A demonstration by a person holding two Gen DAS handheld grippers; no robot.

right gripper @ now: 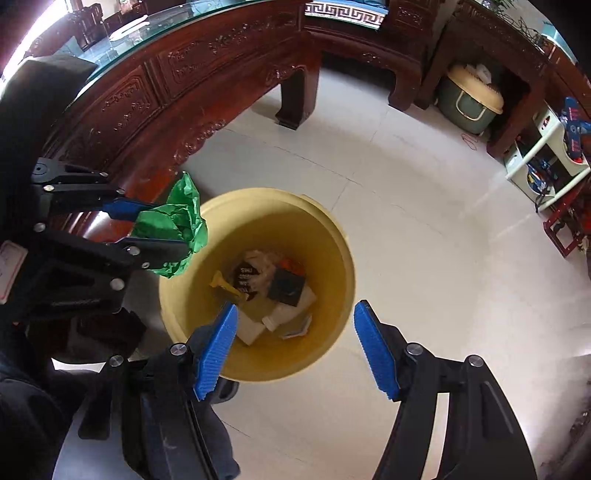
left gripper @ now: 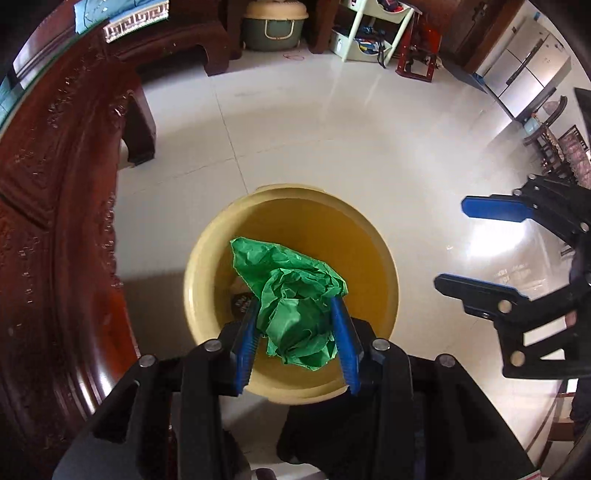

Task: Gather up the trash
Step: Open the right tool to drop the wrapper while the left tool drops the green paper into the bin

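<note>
A pale tiled floor (left gripper: pixel 332 122) fills most of both views, glossy with window glare. Along one side runs a large carved dark-red wooden counter (right gripper: pixel 155 96) with a glass top, standing on heavy legs. Far across the room are a white shelf unit (left gripper: pixel 365 33) crowded with small items, a green and cream lidded tub (left gripper: pixel 273 22) tucked under furniture, and a small red stool (left gripper: pixel 419 55).

On the floor stands a round yellow bin (right gripper: pixel 332 258), open at the top. Inside at the bottom lies mixed trash: a dark carton (right gripper: pixel 286 286), a white plastic bottle (right gripper: pixel 282 315), a yellow wrapper (right gripper: pixel 227 286) and crumpled pale paper; finer detail is hard to make out.

The left claw (left gripper: pixel 297 325) points steeply downward over the bin's mouth. Its two blue ribbed pads are clenched on a crumpled wad of green paper (left gripper: pixel 295 295), which bulges out beyond the fingertips and hangs above the bin's near-left rim, not yet inside. In the right wrist view the same wad sits at the bin's left edge.

The right claw (right gripper: pixel 297 349) hovers beside it, also aimed down over the bin. Its blue pads stand well apart, released, with nothing between them; only the bin and floor show through the gap. The two claws are near each other but not touching.
</note>
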